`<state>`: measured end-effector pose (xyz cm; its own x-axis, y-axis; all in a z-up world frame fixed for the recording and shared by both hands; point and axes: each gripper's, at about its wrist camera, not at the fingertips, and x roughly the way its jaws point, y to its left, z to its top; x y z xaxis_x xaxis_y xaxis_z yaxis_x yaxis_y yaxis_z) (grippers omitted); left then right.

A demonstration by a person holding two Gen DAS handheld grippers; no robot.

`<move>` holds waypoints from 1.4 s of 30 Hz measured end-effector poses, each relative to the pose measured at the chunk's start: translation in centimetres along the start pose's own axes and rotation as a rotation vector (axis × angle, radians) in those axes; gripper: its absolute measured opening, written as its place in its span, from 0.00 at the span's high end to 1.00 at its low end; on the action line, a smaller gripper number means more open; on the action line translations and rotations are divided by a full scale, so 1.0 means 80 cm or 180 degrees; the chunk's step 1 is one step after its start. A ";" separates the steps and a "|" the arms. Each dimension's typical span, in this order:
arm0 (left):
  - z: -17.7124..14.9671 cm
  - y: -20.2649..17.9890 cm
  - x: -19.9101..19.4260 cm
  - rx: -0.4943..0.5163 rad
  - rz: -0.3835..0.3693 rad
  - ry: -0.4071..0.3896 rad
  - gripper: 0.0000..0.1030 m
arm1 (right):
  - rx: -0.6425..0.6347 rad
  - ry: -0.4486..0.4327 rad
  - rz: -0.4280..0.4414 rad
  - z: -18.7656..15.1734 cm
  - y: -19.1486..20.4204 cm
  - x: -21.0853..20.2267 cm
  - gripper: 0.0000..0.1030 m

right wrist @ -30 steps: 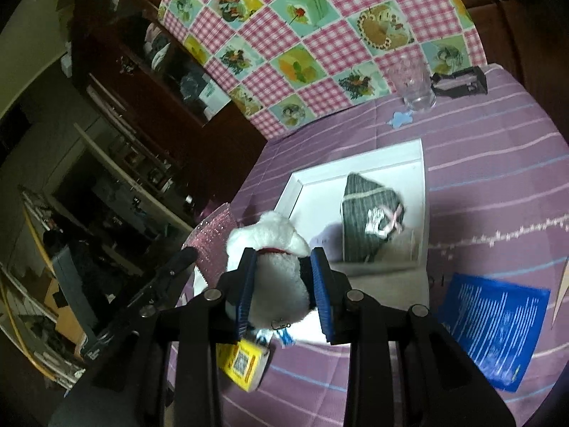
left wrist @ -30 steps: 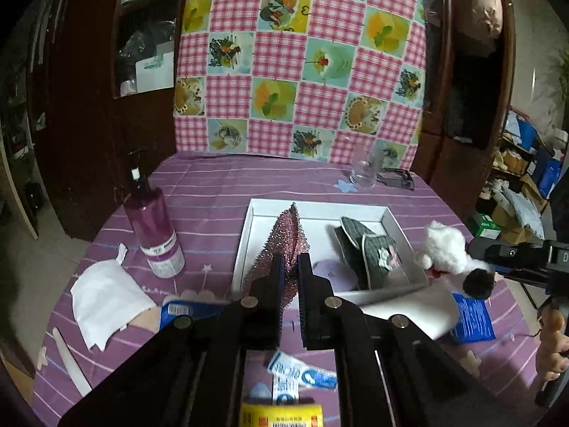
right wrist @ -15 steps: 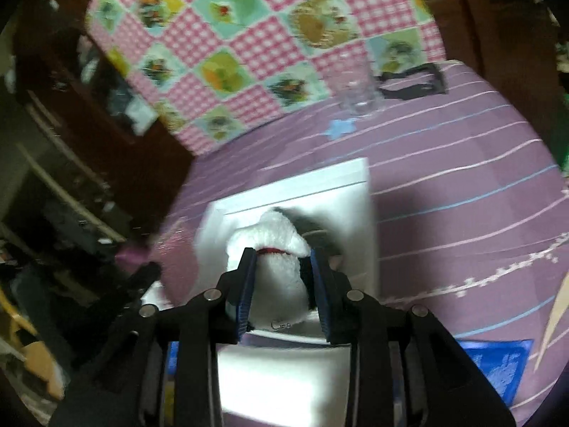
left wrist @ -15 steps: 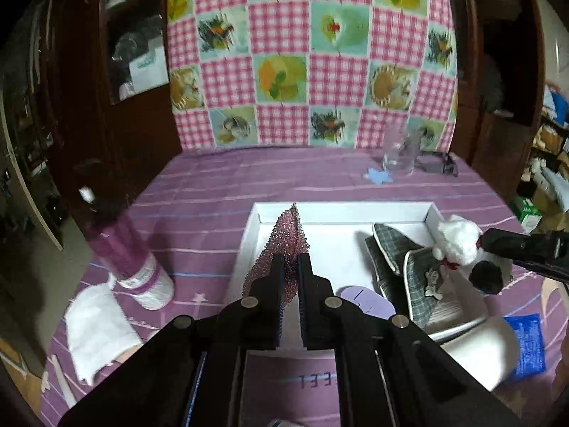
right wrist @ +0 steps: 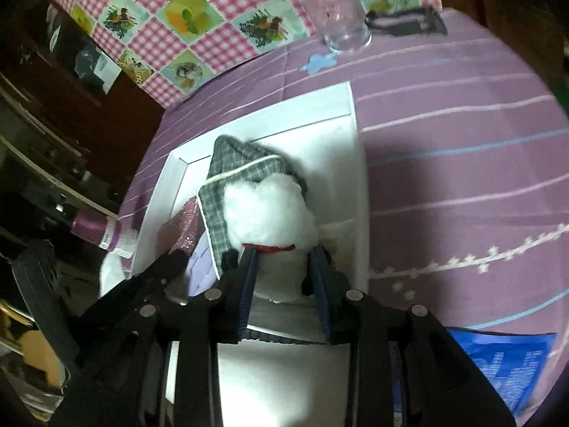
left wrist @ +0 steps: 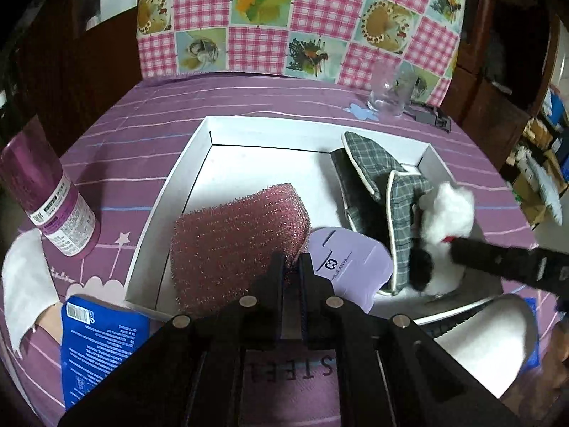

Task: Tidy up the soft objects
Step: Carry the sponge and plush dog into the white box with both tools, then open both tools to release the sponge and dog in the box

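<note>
Dim room. A purple striped cloth (left wrist: 249, 106) covers the counter; at its far edge hangs a pink checked cloth (left wrist: 284, 17) between dark wooden cabinets (left wrist: 71, 53), cluttered shelves far right.

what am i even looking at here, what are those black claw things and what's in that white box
Each black claw is a hand-held gripper: a person carries one in each hand, and a fisheye camera on each looks along its two fingers.

In the left camera's picture, the left hand-held gripper pinches the edge of a pink glittery sponge, which lies in the white tray; its jaws have just been opening slightly.

In the right camera's picture, the right hand-held gripper is shut on a white plush toy with a red collar, low over the tray.

The tray also holds grey plaid slippers and a lilac card. It sits on a purple tablecloth with a purple bottle and a drinking glass.
</note>
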<state>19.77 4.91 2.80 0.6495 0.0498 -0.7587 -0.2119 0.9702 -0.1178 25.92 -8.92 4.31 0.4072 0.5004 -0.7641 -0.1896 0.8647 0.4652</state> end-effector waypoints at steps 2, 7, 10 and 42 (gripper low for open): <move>-0.002 0.005 0.001 -0.0052 -0.0074 0.0012 0.90 | -0.0023 -0.0016 -0.0013 -0.001 0.001 -0.002 0.69; -0.003 0.012 -0.014 -0.0144 -0.0384 -0.0120 0.38 | -0.0042 -0.0144 -0.0003 -0.003 0.007 -0.009 0.68; -0.003 0.010 -0.033 -0.0140 -0.0455 -0.0376 0.16 | -0.0089 -0.0402 0.0035 -0.003 0.011 -0.023 0.68; -0.118 -0.042 -0.168 0.0438 0.0100 -0.0573 0.16 | -0.0943 -0.1093 -0.0081 -0.122 0.027 -0.147 0.34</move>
<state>4.84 -1.28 7.34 0.7666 0.1101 -0.6327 -0.1404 0.9901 0.0021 11.99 -12.53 9.96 0.6782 0.4783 -0.5579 -0.4030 0.8769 0.2619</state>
